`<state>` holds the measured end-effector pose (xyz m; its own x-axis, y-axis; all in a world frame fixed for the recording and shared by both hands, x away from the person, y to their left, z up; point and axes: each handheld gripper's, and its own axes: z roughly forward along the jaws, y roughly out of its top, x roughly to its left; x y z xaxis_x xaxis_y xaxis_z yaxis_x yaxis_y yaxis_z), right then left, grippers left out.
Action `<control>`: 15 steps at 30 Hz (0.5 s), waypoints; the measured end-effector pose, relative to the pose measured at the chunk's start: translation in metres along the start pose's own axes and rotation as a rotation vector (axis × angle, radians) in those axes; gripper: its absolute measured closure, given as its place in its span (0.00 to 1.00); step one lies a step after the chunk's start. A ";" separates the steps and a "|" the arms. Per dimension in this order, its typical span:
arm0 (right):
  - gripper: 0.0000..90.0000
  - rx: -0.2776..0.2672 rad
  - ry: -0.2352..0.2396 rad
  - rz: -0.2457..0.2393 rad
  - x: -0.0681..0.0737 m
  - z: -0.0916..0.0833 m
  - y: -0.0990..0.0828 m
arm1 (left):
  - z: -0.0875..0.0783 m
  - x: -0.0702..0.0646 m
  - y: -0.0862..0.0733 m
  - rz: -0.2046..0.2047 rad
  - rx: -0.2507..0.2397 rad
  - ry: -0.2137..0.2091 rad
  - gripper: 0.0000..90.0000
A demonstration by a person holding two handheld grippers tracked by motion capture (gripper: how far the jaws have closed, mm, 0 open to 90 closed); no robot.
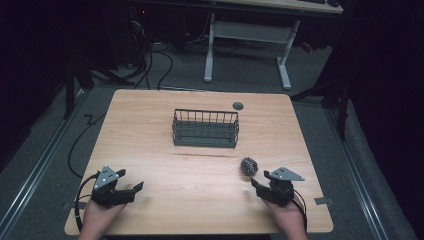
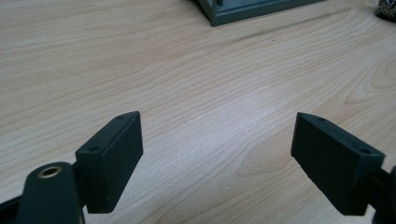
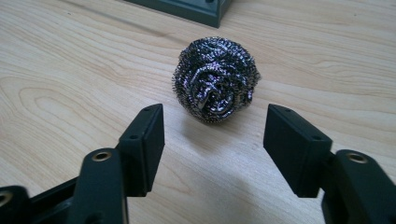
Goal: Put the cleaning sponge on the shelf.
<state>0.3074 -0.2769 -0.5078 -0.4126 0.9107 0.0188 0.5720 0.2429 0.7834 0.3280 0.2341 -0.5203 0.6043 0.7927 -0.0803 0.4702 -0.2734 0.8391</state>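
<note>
Second pale desk [image 1: 280, 5] standing beyond the table on white legs [image 1: 209, 50]; black cables [image 1: 165, 60] lying across grey carpet [image 1: 240, 75]; metal rail [image 1: 35, 170] running leftward.

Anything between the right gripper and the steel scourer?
Nothing: bare wood separates the open right gripper from the scourer, seen in the right gripper view.

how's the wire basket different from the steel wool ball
The wire basket is a boxy, dark green-grey grid of straight bars; the steel wool ball is a round, shiny tangle of coils. The basket is much larger. It sits mid-table, while the ball lies just ahead of the right hand-held gripper. Both rest on the wooden table.
</note>
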 end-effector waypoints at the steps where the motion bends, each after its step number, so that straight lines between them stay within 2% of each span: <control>1: 0.42 0.001 -0.008 -0.001 0.002 0.001 0.002 | 0.000 -0.001 0.000 -0.005 -0.001 -0.008 0.19; 4: 0.39 0.006 -0.031 -0.006 0.005 0.003 0.005 | 0.000 -0.003 -0.001 -0.008 -0.004 -0.040 0.19; 6: 0.37 0.015 -0.027 0.000 0.005 0.005 0.007 | 0.000 -0.003 -0.001 -0.017 -0.011 -0.056 0.19; 10: 0.26 0.022 -0.018 0.016 0.004 0.010 0.012 | -0.002 -0.004 0.000 0.007 -0.012 -0.052 0.19; 12: 0.23 0.040 -0.021 0.033 0.004 0.013 0.017 | -0.003 -0.004 -0.001 0.004 -0.014 -0.050 0.19; 15: 0.19 0.046 -0.020 0.032 0.005 0.017 0.023 | -0.007 -0.001 -0.003 -0.010 -0.012 -0.045 0.20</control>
<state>0.3309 -0.2609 -0.5004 -0.3791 0.9249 0.0306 0.6169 0.2280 0.7533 0.3211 0.2377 -0.5189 0.6283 0.7698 -0.1123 0.4687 -0.2594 0.8444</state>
